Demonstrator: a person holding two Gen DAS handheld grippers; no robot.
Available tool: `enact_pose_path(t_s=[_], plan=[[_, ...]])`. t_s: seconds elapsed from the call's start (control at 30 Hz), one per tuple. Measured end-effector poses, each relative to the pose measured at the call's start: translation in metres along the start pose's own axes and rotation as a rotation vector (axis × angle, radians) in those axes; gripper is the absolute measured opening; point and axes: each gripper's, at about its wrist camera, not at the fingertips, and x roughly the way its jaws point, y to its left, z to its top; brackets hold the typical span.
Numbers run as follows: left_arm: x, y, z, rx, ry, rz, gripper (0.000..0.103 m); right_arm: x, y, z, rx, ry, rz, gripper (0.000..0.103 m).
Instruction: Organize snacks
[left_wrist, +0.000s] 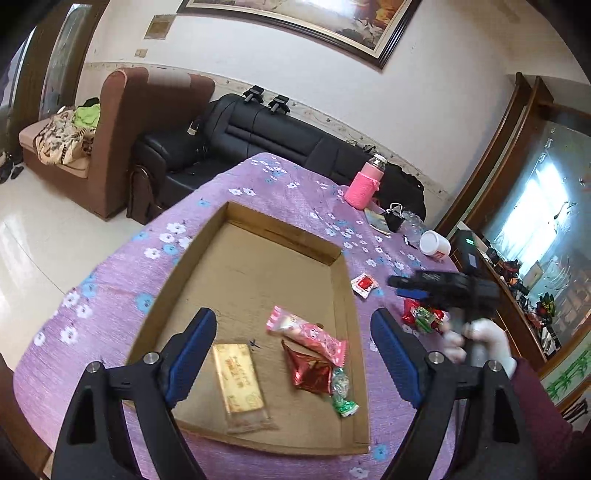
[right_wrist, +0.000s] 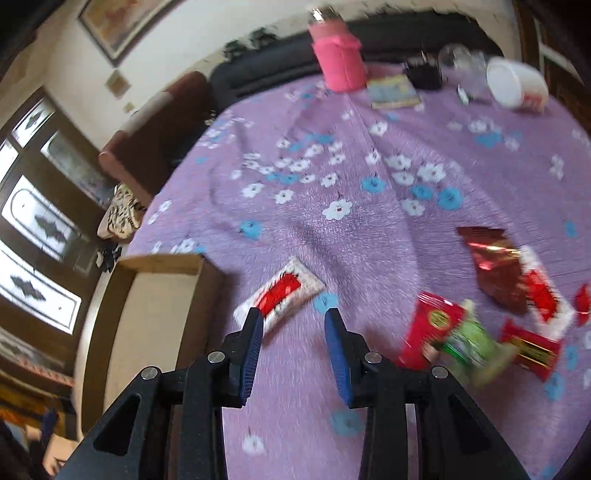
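A shallow cardboard tray (left_wrist: 334, 254) lies on the purple flowered cloth. In it lie a gold bar snack (left_wrist: 239, 380), a pink wrapped snack (left_wrist: 308, 334), a red foil packet (left_wrist: 310, 371) and a green candy (left_wrist: 341, 400). My left gripper (left_wrist: 295, 354) hangs open and empty above them. My right gripper (right_wrist: 293, 332) is open and empty over the cloth, its left fingertip by a white-and-red packet (right_wrist: 282, 295). It also shows in the left wrist view (left_wrist: 406, 286), right of the tray. Several red and green snacks (right_wrist: 480, 328) lie to its right. The tray corner (right_wrist: 162, 264) is at its left.
A pink-sleeved bottle (left_wrist: 364, 184), a booklet (right_wrist: 393, 92), a black clip (left_wrist: 393, 218), a clear plastic bottle (right_wrist: 461, 62) and a white cup (left_wrist: 436, 245) stand at the table's far side. A black sofa (left_wrist: 258, 129) and a brown armchair (left_wrist: 122, 122) are beyond the table.
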Motion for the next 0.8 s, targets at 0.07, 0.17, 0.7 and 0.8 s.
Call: enact_pose_path(t_s=[0.07, 0.17, 0.7, 0.8], plan=[[0.001, -0.002, -0.001, 0.003, 0.006, 0.003, 0.085, 0.019, 0.007, 0.01, 0.023, 0.007, -0.032, 0.038], [0.003, -0.005, -0.003, 0.011, 0.016, 0.006, 0.085, 0.044, 0.027, 0.015, -0.007, 0.026, -0.129, 0.047], [0.01, -0.036, -0.016, 0.058, 0.054, -0.045, 0.085, -0.01, 0.017, -0.079, -0.209, 0.097, -0.1, 0.03], [0.015, -0.048, -0.02, 0.067, 0.074, -0.065, 0.085, -0.029, 0.008, -0.105, -0.213, 0.14, 0.078, 0.035]])
